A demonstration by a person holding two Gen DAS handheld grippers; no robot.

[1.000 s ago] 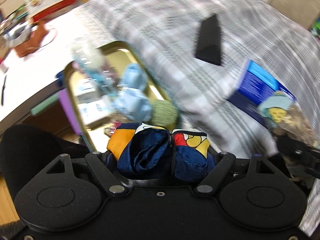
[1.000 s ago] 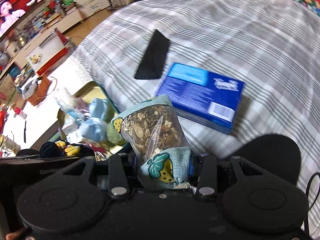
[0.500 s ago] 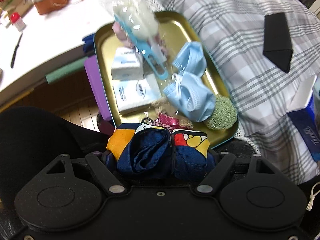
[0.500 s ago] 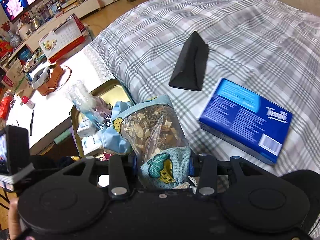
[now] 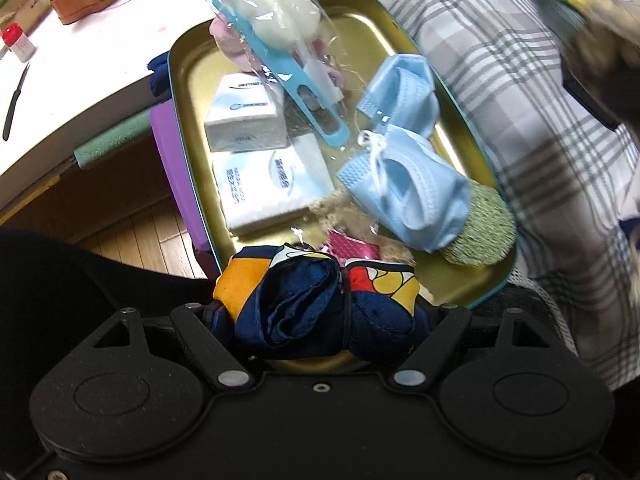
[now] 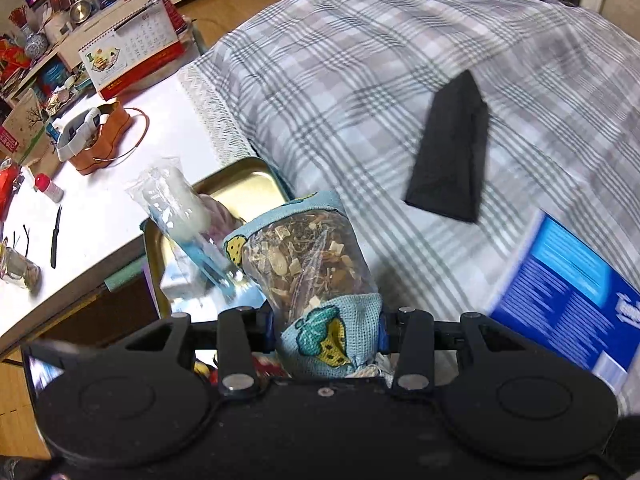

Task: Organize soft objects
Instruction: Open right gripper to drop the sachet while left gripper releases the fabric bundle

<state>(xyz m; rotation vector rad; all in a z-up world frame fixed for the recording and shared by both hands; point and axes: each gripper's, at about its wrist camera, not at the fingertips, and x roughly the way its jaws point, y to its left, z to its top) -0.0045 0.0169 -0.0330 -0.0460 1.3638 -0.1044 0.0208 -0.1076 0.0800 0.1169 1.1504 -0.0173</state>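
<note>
My left gripper (image 5: 324, 312) is shut on a rolled navy cloth bundle (image 5: 320, 304) with orange, red and yellow patches, held over the near end of a gold tray (image 5: 188, 80). The tray holds two white tissue packs (image 5: 246, 120), a blue face mask (image 5: 404, 196), a green knitted round (image 5: 480, 228) and a bagged white puff with a blue handle (image 5: 276, 28). My right gripper (image 6: 326, 332) is shut on a light-blue knitted pouch of dried herbs (image 6: 312, 272), above the tray's edge (image 6: 240, 172). The pouch shows blurred at the left view's top right (image 5: 580, 12).
The tray lies between a white desk (image 6: 100, 208) and a plaid bed cover (image 6: 360, 80). A black triangular case (image 6: 452, 152) and a blue tissue box (image 6: 568, 300) lie on the bed. On the desk are an orange holder (image 6: 100, 136), a knife (image 6: 56, 236) and a calendar (image 6: 132, 52).
Both grippers have moved toward the tray with their loads. The tray now fills the left view, and the right gripper's pouch has entered that view at top right.
</note>
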